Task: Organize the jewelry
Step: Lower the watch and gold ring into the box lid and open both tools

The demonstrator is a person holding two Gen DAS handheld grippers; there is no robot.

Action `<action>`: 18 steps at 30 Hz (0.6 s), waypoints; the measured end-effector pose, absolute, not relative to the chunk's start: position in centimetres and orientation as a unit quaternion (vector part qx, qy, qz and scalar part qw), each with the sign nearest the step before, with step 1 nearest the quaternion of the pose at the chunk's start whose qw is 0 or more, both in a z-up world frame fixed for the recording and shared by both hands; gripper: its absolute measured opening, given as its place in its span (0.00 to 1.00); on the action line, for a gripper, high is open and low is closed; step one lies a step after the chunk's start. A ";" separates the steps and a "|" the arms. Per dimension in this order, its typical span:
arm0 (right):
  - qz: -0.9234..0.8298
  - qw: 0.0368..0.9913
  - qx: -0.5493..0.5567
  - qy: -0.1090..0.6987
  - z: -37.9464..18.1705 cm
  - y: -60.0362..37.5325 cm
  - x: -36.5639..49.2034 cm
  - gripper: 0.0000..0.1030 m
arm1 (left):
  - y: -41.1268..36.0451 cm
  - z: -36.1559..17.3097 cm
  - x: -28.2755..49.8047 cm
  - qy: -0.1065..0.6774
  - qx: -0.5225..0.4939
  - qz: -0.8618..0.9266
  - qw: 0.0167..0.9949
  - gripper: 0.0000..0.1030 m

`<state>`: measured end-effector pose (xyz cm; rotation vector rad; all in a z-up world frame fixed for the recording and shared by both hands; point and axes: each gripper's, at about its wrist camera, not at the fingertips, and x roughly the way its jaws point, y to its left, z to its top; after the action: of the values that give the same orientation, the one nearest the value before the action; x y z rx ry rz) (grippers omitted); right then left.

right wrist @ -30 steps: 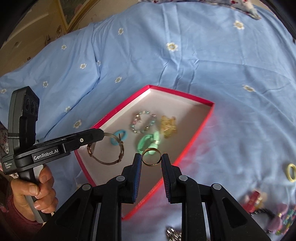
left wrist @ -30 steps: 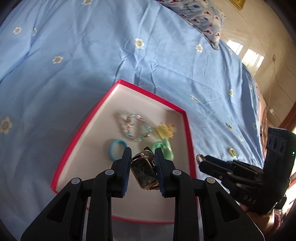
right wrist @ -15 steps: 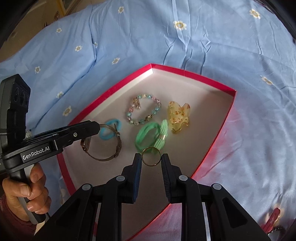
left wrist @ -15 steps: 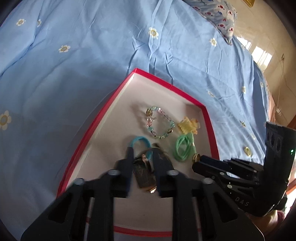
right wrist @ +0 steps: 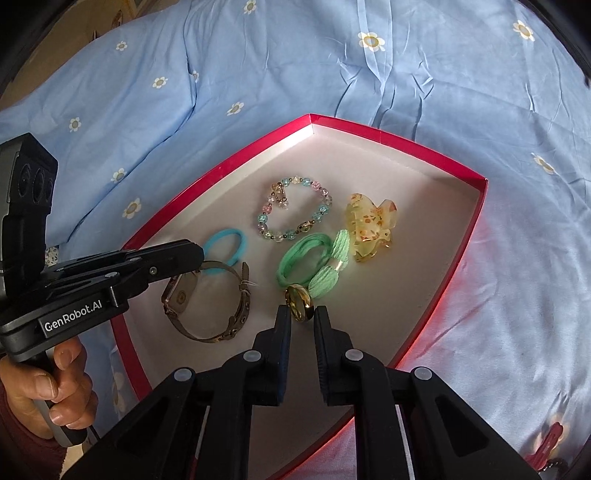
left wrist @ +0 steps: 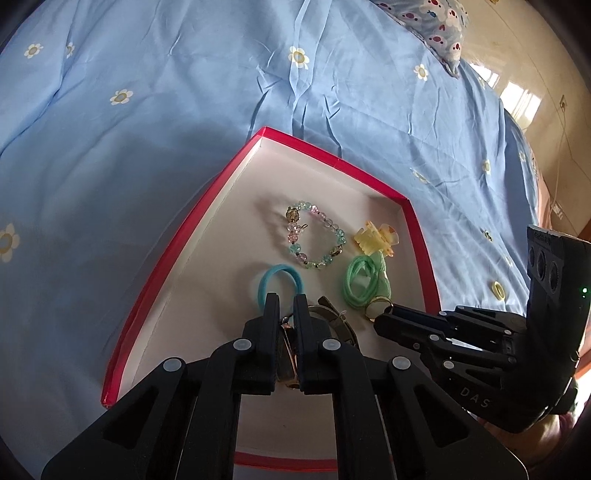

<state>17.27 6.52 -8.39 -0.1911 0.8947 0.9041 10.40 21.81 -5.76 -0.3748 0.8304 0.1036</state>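
A red box with a white inside lies on the bed. My left gripper is shut on a gold watch, which hangs low over the box floor near a blue hair tie. My right gripper pinches a gold ring at its very tips. Its jaws are closing, and the ring is tilted, close to a green hair tie. A beaded bracelet and a yellow hair claw lie farther back in the box.
The box sits on a blue bedspread with daisies. A patterned pillow is at the far right. A yellow ring lies on the cover right of the box. More trinkets lie at the lower right. A hand holds the left gripper.
Both grippers came down closer to the box floor. The left jaws narrowed and the watch turned edge-on between them. The ring tipped from upright to tilted as the right jaws narrowed.
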 end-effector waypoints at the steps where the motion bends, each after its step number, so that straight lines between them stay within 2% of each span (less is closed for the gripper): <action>1: 0.422 0.800 -0.088 0.418 -8.4 6.5 17.2 0.12 | 21.8 -5.7 10.4 0.401 -0.181 0.050 0.897 0.06; 9: 0.420 0.803 -0.072 0.416 -7.9 5.9 17.4 0.17 | 21.3 -4.9 10.1 0.395 -0.176 0.052 0.900 0.08; 11: 0.419 0.805 -0.068 0.415 -7.7 5.6 17.3 0.17 | 21.3 -4.7 9.9 0.393 -0.175 0.053 0.901 0.14; 15: 0.417 0.809 -0.058 0.410 -7.1 4.6 17.2 0.18 | 21.1 -4.2 9.7 0.390 -0.178 0.055 0.902 0.16; 18: 0.414 0.814 -0.047 0.404 -6.4 3.5 16.8 0.21 | 20.8 -3.9 9.4 0.388 -0.177 0.056 0.903 0.23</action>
<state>16.84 3.52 -6.39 -0.0993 0.8625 0.8840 9.40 20.80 -3.90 -0.3651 0.8017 0.1164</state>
